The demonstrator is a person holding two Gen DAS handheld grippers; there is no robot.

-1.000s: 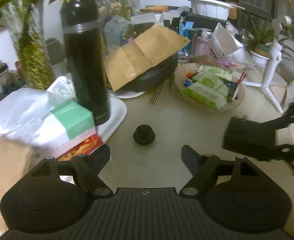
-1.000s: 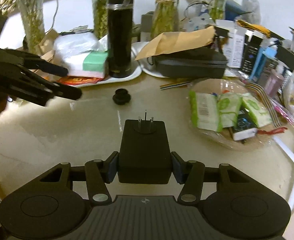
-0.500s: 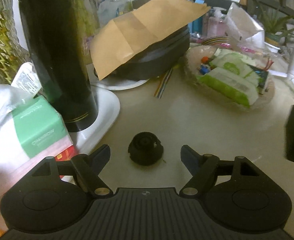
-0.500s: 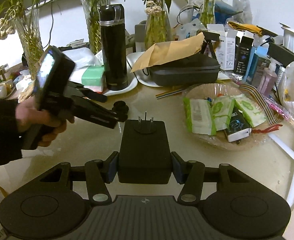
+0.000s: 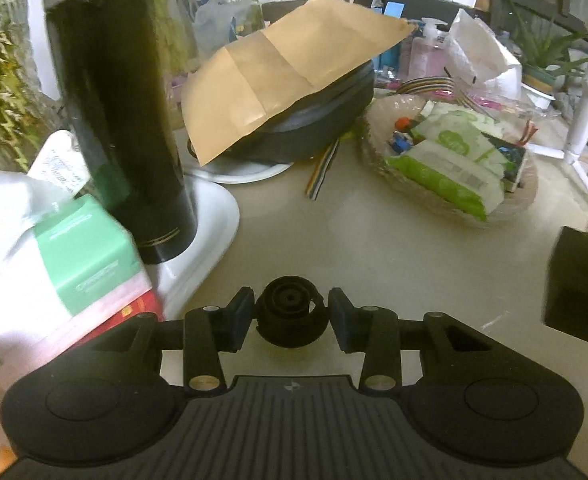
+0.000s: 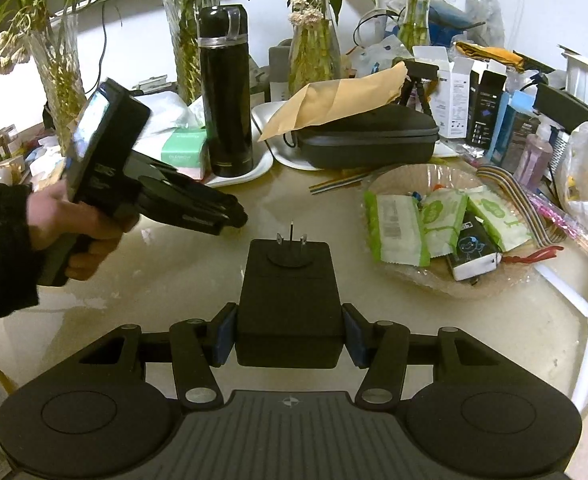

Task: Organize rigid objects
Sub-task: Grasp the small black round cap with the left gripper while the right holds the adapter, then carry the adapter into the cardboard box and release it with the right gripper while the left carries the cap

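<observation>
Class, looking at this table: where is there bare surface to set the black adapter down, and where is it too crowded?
Bare tabletop lies in front of the black adapter, between the wicker basket and the left tool. Another strip runs between the white tray and the basket. The back, around the black flask and dark case, is crowded.

The black flask (image 5: 122, 128) loses its cap at the top edge. The power adapter (image 5: 582, 284) is cut at the right edge. The tissue pack (image 5: 54, 256) blurs leftward.

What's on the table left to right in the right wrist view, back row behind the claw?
black flask → brown envelope → black zip case → basket of wipe packs → ribbon cable → white plastic bag
</observation>
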